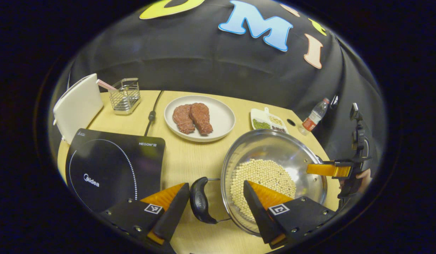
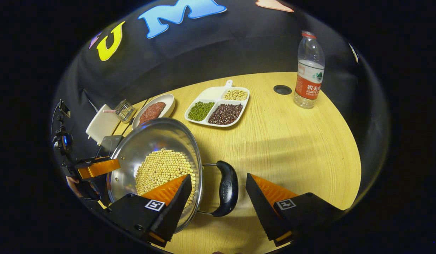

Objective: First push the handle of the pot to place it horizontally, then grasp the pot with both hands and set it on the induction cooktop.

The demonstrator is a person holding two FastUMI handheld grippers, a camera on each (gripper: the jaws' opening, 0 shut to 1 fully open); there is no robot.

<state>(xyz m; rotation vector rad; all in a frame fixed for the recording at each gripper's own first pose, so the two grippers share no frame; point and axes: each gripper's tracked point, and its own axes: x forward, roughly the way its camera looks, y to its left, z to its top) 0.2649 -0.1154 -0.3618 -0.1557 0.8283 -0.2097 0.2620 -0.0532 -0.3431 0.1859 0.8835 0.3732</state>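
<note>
A steel pot (image 1: pixel 274 148) holding pale soybeans stands on the wooden table, right of the black induction cooktop (image 1: pixel 112 169). My left gripper (image 1: pixel 216 185) is open and straddles the pot's black left handle (image 1: pixel 202 201), with one finger over the rim above the beans. In the right gripper view, my right gripper (image 2: pixel 218 178) is open astride the pot's (image 2: pixel 150 141) other black handle (image 2: pixel 226 188), its left finger also inside the rim. Both handles lie level. Each view shows the other gripper at the pot's far side.
A white plate with two meat patties (image 1: pixel 200 118) and a divided bean dish (image 2: pixel 218 106) sit behind the pot. A water bottle (image 2: pixel 309 70) stands at the back right near a table hole (image 2: pixel 282 89). A white board (image 1: pixel 78 106) and wire rack (image 1: pixel 125 95) are behind the cooktop.
</note>
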